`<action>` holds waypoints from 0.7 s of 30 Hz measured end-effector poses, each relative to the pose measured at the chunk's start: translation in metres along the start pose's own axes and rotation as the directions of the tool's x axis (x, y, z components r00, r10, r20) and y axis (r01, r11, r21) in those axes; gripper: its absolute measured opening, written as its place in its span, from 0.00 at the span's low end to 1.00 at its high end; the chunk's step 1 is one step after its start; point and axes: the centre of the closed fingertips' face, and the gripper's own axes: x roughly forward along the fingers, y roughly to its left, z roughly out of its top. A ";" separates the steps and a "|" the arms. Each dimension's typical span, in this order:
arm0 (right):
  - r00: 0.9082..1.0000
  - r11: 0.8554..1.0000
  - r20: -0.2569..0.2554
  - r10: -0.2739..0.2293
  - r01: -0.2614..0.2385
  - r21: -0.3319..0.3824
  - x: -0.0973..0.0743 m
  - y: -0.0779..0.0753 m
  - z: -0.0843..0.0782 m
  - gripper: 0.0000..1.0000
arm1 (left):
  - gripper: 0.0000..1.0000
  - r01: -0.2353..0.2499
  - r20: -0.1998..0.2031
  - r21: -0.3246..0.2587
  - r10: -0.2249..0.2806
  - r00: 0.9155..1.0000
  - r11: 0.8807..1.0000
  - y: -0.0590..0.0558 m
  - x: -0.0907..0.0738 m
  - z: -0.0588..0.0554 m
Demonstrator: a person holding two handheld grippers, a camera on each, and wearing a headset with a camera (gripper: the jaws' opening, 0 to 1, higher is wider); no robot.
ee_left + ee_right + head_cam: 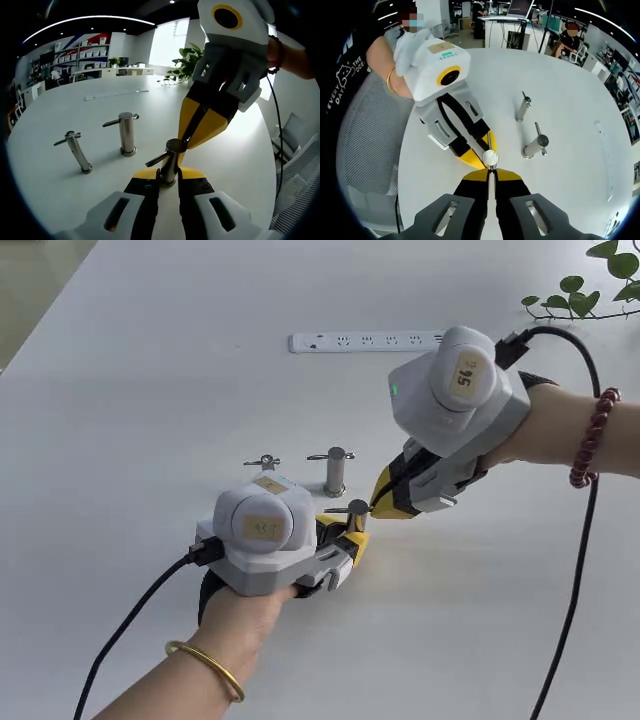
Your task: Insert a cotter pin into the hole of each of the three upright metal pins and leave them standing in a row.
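Observation:
Three metal pins stand on the white table (150,420). The far-left pin (265,464) and the middle pin (335,472) each carry a cotter pin through the head; they also stand free as the far-left pin (77,151) and the middle pin (126,133). My left gripper (168,175) is shut on the body of the third pin (172,156), held upright on the table. A cotter pin (156,160) sticks out of its head to the left. My right gripper (490,172) comes in from above right, shut on the cotter pin's other end at the third pin's head (490,158).
A white power strip (365,341) lies at the far side of the table and plant leaves (590,295) hang over the far right corner. Black cables (575,570) trail from both grippers. Open tabletop lies left and right of the pins.

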 end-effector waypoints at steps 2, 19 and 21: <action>1.000 1.000 0.001 0.000 0.000 0.004 0.000 0.000 0.000 0.00 | 0.13 -0.001 -0.001 -0.004 0.001 1.000 1.000 0.000 0.000 0.000; 1.000 1.000 0.013 -0.004 0.004 0.017 -0.002 0.001 0.000 0.09 | 0.19 -0.017 -0.017 0.013 0.017 1.000 1.000 0.002 -0.002 0.000; 1.000 1.000 0.023 -0.004 0.004 0.026 -0.002 0.001 0.002 0.10 | 0.22 -0.020 -0.018 0.022 0.020 1.000 1.000 0.003 -0.006 0.001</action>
